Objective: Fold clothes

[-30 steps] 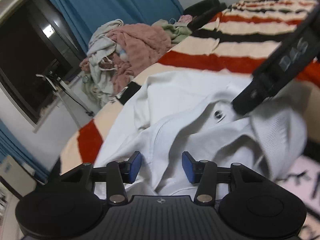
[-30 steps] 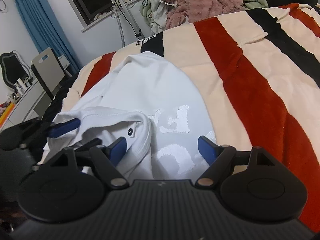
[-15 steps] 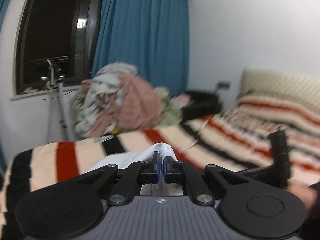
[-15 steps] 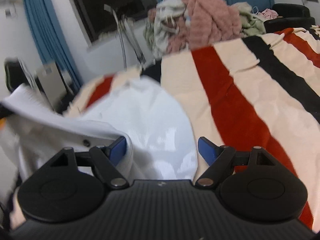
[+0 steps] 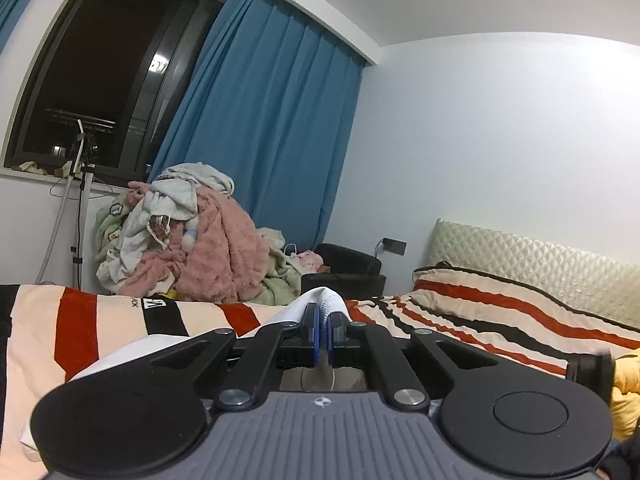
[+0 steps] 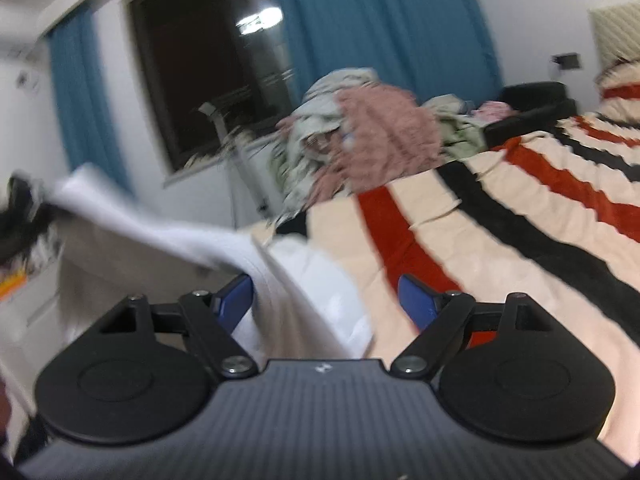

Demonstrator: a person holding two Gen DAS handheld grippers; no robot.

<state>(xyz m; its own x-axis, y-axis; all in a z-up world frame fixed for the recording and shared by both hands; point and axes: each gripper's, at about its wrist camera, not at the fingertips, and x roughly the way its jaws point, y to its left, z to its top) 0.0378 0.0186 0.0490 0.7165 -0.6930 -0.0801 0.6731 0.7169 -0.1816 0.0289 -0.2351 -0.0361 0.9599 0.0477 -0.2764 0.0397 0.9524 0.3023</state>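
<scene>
Left gripper (image 5: 322, 330) clamped flat on ribbed edge of white shirt (image 6: 288, 280), lifted off striped blanket (image 6: 500, 216). Right gripper (image 6: 326, 300) wide and opening, pads clear of cloth, nothing held. Taut fold runs from upper left down between right jaws, hugging left pad (image 6: 236, 294). Right hand nearer for second grasp.

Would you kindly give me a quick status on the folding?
Left gripper shut on white shirt, lifted. Right gripper opening, empty. Striped blanket beneath; nothing in the way.
</scene>
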